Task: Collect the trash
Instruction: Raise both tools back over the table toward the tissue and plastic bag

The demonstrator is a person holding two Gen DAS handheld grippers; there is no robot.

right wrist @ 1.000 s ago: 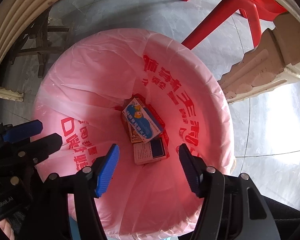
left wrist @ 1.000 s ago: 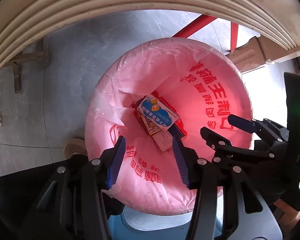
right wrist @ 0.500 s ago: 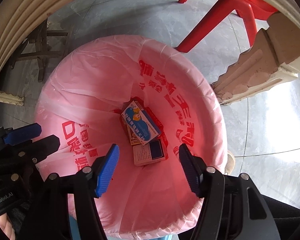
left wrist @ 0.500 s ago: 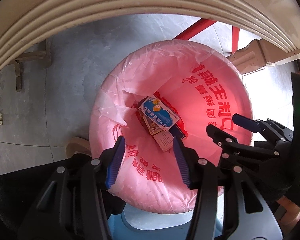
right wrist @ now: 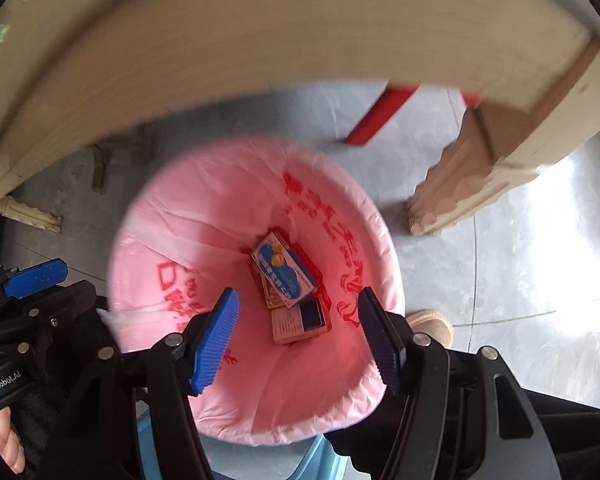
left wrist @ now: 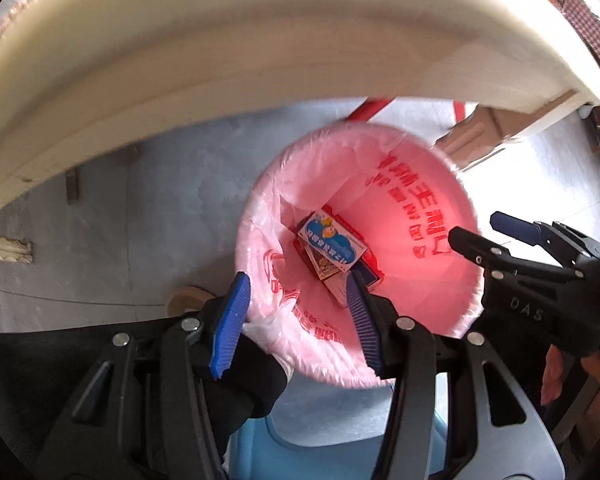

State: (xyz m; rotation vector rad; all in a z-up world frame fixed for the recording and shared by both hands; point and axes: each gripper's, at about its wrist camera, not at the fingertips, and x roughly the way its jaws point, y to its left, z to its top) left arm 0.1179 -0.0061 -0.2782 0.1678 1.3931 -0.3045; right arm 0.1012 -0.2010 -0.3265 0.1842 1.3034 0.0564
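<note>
Hanging over a bin lined with a pink bag (left wrist: 416,280), both grippers point steeply down with nothing between their blue pads. The left gripper (left wrist: 296,320) has its jaws released and parted, framing the bag's near rim in its own view; the right gripper (right wrist: 296,336) likewise stands parted and empty above the bag's open mouth. At the bottom of the bag lies the collected trash: a blue and white carton (right wrist: 284,272) resting atop an orange box (right wrist: 274,298), with a pale box with a dark panel (right wrist: 300,320) just beside them toward the grippers. Red lettering runs around the bag's inner wall. Beyond the bin is grey floor (right wrist: 500,280), a red chair leg (right wrist: 380,116), and, overhead, the blurred cream edge of a surface (left wrist: 260,60).
</note>
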